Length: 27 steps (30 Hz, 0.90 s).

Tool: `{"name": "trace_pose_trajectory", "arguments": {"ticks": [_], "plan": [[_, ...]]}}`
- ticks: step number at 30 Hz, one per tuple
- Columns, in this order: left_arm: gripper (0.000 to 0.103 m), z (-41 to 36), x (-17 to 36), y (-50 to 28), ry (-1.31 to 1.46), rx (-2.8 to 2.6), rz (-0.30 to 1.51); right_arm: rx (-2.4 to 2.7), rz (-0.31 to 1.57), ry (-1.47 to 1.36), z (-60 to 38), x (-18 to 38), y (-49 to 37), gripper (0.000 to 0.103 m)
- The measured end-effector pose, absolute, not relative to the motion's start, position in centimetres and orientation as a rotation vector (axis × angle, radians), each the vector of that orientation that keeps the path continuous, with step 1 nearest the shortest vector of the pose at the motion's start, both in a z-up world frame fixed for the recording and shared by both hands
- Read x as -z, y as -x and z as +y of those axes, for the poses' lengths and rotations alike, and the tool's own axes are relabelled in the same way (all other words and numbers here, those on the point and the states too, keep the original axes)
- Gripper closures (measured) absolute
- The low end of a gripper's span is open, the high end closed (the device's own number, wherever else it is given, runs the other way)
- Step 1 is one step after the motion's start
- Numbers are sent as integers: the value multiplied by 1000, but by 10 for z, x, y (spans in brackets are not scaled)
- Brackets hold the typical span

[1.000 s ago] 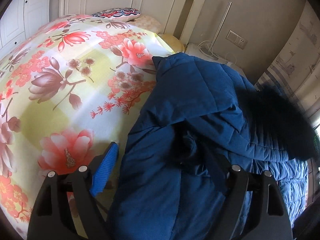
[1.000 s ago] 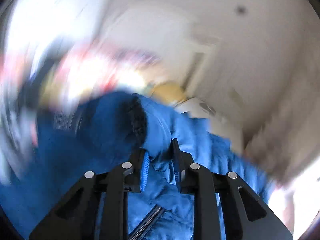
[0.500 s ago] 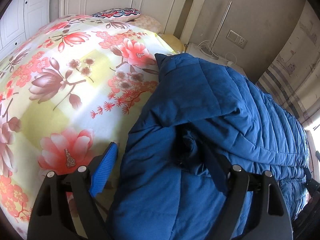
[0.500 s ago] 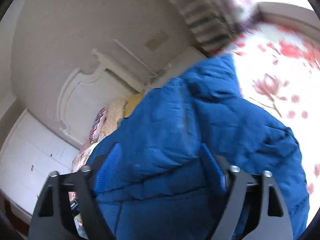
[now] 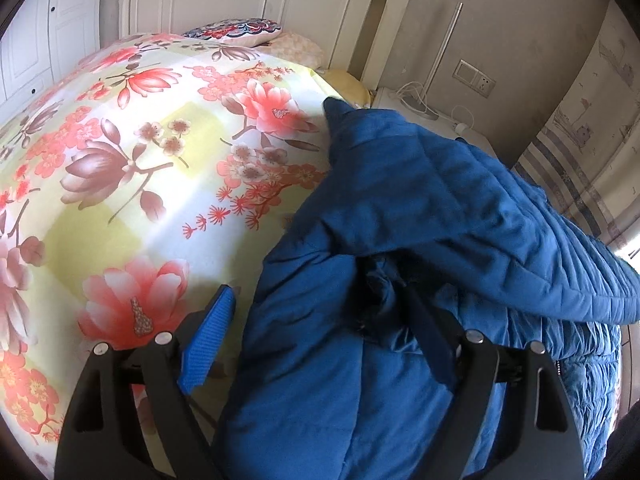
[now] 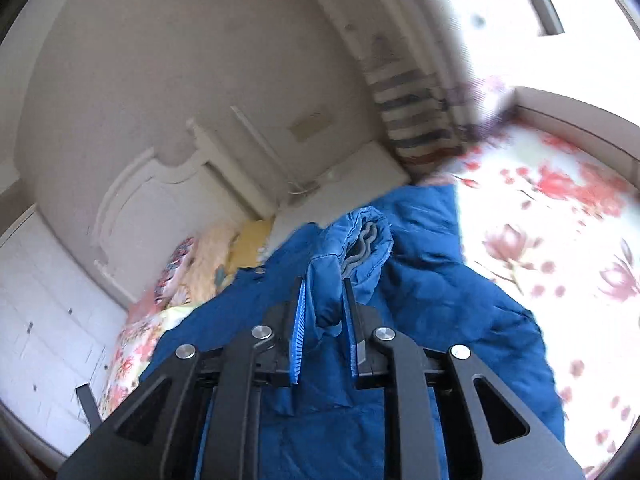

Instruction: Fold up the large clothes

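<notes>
A large dark blue quilted jacket (image 5: pixel 420 208) lies on a floral bedspread (image 5: pixel 132 152), one layer folded over another. My left gripper (image 5: pixel 316 312) is open, its jaws wide apart around a bunched fold of the jacket; the right finger is partly buried in the fabric. In the right wrist view the jacket (image 6: pixel 440 320) spreads below, and my right gripper (image 6: pixel 324 312) is shut on a sleeve cuff (image 6: pixel 360 240) with a grey inner lining, held up off the bed.
A white headboard (image 5: pixel 320 12) and pillows (image 5: pixel 240 32) stand at the head of the bed. A white nightstand (image 5: pixel 420 104) with cables sits beside it. White wardrobe doors (image 6: pixel 48 320) are on the left, striped curtains (image 6: pixel 416 120) by the window.
My right gripper was open over the jacket half a second ago; now it has shut on the sleeve cuff. The jacket's upper layer has settled flatter. The left gripper has stayed put.
</notes>
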<state>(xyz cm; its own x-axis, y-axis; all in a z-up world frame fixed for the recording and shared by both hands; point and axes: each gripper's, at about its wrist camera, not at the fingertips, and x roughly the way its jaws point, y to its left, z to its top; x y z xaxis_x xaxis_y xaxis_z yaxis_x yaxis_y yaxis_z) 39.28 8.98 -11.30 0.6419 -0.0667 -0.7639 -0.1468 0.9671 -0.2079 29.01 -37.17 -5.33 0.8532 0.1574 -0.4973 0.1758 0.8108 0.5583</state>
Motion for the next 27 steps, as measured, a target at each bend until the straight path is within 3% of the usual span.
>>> {"name": "trace_pose_trajectory", "arguments": {"ticks": [5, 8, 15, 22, 25, 27], "plan": [[18, 90, 113, -393, 264, -48, 876, 92, 720, -640, -377, 99, -288, 82], [18, 91, 114, -394, 266, -50, 877, 160, 700, -648, -380, 81, -280, 52], [17, 89, 113, -394, 256, -56, 875, 176, 580, -180, -310, 23, -305, 52], [17, 90, 111, -391, 254, -68, 857, 112, 787, 32, -281, 88, -344, 51], [21, 88, 95, -374, 219, -131, 754, 99, 784, -10, -286, 88, -342, 50], [20, 88, 62, -349, 231, -177, 562, 106, 787, 9, -284, 90, -343, 50]]}}
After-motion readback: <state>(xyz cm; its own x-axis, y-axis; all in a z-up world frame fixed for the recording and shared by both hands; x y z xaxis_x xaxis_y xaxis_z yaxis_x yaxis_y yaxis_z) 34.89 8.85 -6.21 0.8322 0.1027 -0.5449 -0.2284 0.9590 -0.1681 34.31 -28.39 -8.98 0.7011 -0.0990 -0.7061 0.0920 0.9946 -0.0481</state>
